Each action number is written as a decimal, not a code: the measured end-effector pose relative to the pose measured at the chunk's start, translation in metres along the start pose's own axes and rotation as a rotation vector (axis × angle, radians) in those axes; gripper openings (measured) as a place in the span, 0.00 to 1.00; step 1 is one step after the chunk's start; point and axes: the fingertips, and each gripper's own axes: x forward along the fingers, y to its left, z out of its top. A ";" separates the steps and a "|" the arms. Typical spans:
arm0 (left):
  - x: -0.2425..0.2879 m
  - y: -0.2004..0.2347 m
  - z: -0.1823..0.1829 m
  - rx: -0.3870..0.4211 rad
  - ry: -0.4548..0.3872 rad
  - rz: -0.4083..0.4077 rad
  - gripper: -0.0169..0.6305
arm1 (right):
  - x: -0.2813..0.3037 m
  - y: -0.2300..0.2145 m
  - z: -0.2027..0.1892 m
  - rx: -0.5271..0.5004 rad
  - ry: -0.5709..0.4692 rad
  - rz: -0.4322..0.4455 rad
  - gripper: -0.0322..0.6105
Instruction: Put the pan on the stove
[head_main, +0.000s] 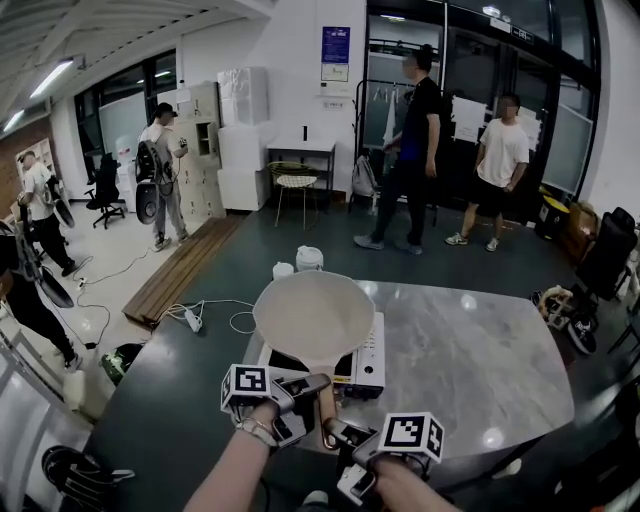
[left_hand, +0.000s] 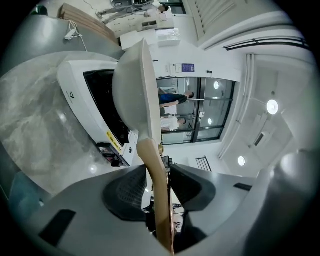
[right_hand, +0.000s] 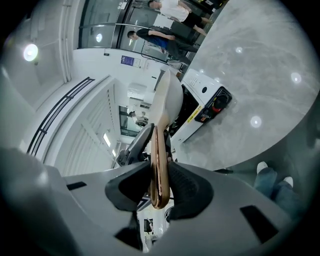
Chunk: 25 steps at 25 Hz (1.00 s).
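Note:
A pale cream pan (head_main: 313, 312) hangs level just above the white portable stove (head_main: 367, 366) with its black top, which sits on the marble table (head_main: 470, 360). Its tan handle (head_main: 325, 400) points toward me. My left gripper (head_main: 305, 385) is shut on the handle's front part, and my right gripper (head_main: 335, 432) is shut on the handle's end behind it. In the left gripper view the pan (left_hand: 131, 85) stands edge-on over the stove (left_hand: 75, 85), with the handle pinched between the pads of that gripper (left_hand: 159, 172). In the right gripper view the gripper (right_hand: 160, 167) clamps the handle's copper-coloured end.
Two white containers (head_main: 309, 258) (head_main: 283, 270) stand at the table's far edge beyond the stove. A power strip and cables (head_main: 195, 318) lie on the floor to the left. Several people (head_main: 415, 150) stand farther back in the room.

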 end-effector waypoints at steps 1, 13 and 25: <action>0.000 0.002 -0.001 -0.006 -0.002 0.004 0.27 | 0.000 -0.002 -0.001 0.001 0.000 -0.004 0.25; -0.001 0.010 0.002 -0.040 -0.033 -0.031 0.26 | 0.005 -0.007 -0.003 0.002 -0.003 0.008 0.25; -0.013 0.008 0.010 -0.048 -0.162 -0.068 0.36 | 0.009 -0.002 -0.005 -0.021 -0.017 0.044 0.24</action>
